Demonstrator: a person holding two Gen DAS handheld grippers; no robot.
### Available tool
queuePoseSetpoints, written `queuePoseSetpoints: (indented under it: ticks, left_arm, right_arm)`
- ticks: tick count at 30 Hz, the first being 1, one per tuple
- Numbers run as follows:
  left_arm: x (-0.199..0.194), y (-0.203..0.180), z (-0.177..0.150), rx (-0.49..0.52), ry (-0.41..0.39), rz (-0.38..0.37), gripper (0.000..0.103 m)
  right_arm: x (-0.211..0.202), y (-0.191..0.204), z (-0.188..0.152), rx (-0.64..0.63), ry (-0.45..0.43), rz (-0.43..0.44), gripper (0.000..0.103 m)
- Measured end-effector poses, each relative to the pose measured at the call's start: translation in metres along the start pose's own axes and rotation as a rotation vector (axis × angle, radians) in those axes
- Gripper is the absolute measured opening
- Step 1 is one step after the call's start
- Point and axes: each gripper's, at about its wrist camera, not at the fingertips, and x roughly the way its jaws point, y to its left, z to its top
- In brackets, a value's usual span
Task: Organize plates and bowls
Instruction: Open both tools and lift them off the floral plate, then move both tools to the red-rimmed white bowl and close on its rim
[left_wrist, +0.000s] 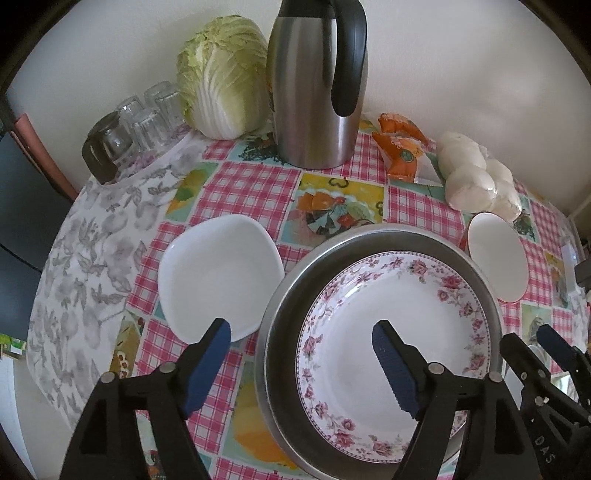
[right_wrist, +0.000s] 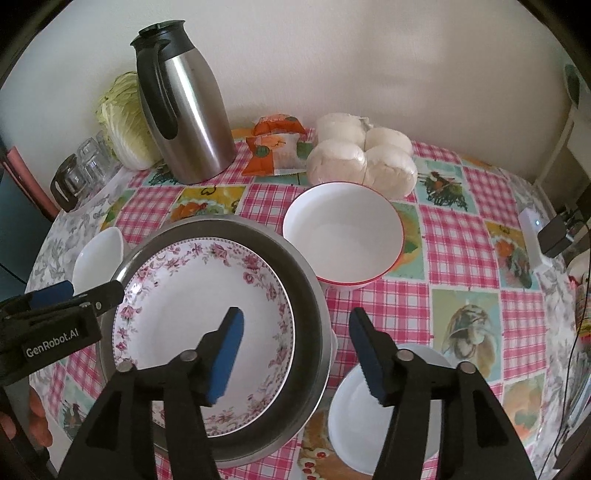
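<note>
At the far left of the counter (left_wrist: 258, 177), which wore a checked cloth with pictures, a white squarish dish (left_wrist: 218, 273) lay alone, not yet gathered. The left tongs (left_wrist: 303, 365) hung above the scene with the jaws wide and nothing between them; one pad was over the near edge of that dish, the other over the flowered plate. In the middle stood the large metal basin (left_wrist: 288, 295), and inside it the flowered plate (right_wrist: 199, 317) lay flat and free of any grip. I judged this as the part of the work that was done: one plate was put into the basin.

The right tongs (right_wrist: 295, 354) were open too, holding nothing, above the right rim of the basin and the cloth beside it. Just to the right of the basin, farther away, sat a white bowl with a red rim (right_wrist: 343, 236), touching nothing else as far as I could see. At the near right lay a small white plate (right_wrist: 358, 413), partly hidden behind the right tongs.

So three pieces seemed left to collect: the squarish dish, the red-rimmed bowl and the small plate. The task looked to be in its early part.
</note>
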Motion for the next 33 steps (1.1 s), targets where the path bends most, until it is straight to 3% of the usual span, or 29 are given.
queuePoseSetpoints:
  ticks: [2, 4, 6, 9, 26, 33]
  left_arm:
    - [-0.002, 0.0, 0.0, -0.002, -0.007, 0.008, 0.083]
    - [-0.004, -0.001, 0.0, -0.002, -0.018, 0.018, 0.097]
    - [-0.007, -0.003, 0.0, -0.001, -0.035, 0.025, 0.102]
    - [-0.011, -0.005, 0.0, 0.001, -0.054, 0.041, 0.102]
    - [-0.019, -0.017, -0.002, -0.014, -0.094, 0.102, 0.103]
    - [-0.019, -0.029, 0.004, -0.031, -0.114, 0.046, 0.103]
  right_arm:
    - [-0.002, -0.001, 0.0, -0.006, -0.004, -0.006, 0.067]
    - [-0.005, -0.002, 0.001, -0.01, -0.009, -0.008, 0.073]
    - [-0.007, -0.003, 0.0, -0.015, -0.014, -0.006, 0.075]
    - [-0.011, -0.005, 0.0, -0.021, -0.022, -0.006, 0.081]
    - [-0.034, -0.037, 0.0, 0.025, -0.1, -0.004, 0.082]
    - [-0.028, -0.062, 0.0, 0.068, -0.099, -0.012, 0.082]
